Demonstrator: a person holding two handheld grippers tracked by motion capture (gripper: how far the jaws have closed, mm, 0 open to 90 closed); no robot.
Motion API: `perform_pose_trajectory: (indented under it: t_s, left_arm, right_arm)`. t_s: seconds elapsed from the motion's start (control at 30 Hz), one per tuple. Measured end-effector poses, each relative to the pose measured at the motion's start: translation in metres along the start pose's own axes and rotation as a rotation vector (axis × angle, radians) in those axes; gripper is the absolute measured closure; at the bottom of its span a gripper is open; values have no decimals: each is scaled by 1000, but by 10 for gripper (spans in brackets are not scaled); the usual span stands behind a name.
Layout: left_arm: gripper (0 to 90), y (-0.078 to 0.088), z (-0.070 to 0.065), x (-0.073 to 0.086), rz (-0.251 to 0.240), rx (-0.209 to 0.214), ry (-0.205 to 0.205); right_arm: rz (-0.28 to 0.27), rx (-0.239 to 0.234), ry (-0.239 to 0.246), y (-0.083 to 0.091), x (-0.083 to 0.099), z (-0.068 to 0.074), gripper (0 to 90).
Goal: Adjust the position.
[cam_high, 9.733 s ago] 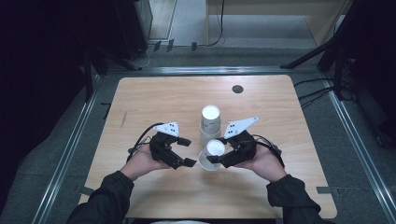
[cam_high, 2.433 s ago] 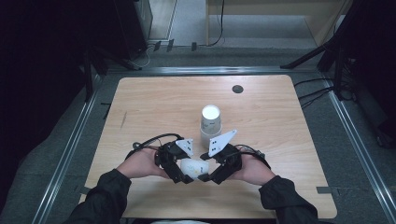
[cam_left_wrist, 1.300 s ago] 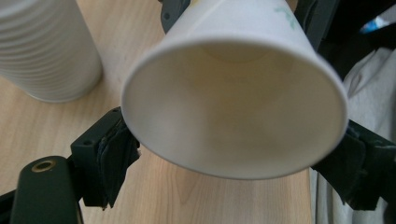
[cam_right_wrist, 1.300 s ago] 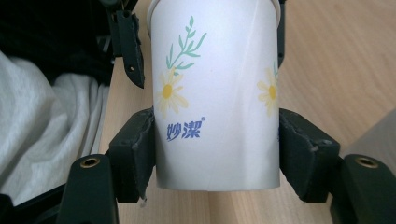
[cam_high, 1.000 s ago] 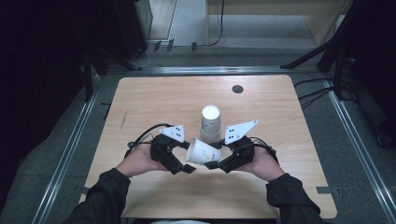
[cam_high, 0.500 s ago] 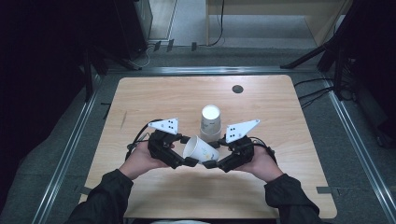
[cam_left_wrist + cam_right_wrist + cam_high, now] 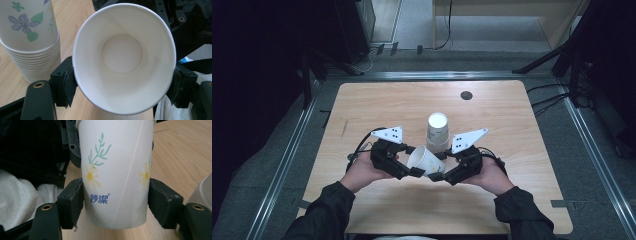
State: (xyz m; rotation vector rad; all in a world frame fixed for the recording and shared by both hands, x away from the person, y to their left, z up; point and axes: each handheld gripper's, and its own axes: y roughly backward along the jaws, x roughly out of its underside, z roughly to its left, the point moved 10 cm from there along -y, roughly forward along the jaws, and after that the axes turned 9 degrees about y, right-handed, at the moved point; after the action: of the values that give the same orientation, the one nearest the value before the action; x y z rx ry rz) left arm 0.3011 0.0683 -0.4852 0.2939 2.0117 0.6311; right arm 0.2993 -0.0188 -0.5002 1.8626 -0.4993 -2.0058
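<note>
A white paper cup (image 7: 426, 161) with flower prints lies tilted on its side between my two grippers, just above the table. Its open mouth faces the left gripper (image 7: 414, 168). That gripper's jaws have just been closing, and its pads (image 7: 67, 83) now press on the cup's rim (image 7: 124, 57) from both sides. The right gripper (image 7: 440, 175) stands around the cup's base end (image 7: 115, 180). Its jaws have just been opening, and its pads (image 7: 73, 202) stand close beside the cup wall without squeezing it.
A stack of upside-down paper cups (image 7: 437, 132) stands on the wooden table (image 7: 512, 120) right behind the grippers, and appears as the stack (image 7: 27, 50) beside the held cup. A small dark disc (image 7: 466, 95) lies at the far side.
The left gripper's jaws have closed onto the cup's rim. The right gripper's jaws have widened around the cup's base. Both hands stayed where they were.
</note>
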Motion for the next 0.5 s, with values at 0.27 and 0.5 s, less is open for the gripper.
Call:
perform_pose_trajectory:
  t_s: [0.27, 0.5]
  left_arm:
    - [241, 0, 2, 8, 87, -70, -63]
    - [240, -7, 0, 17, 194, -123, -120]
  right_arm:
    - [57, 24, -5, -7, 10, -3, 227]
    - [108, -7, 9, -20, 20, 1, 234]
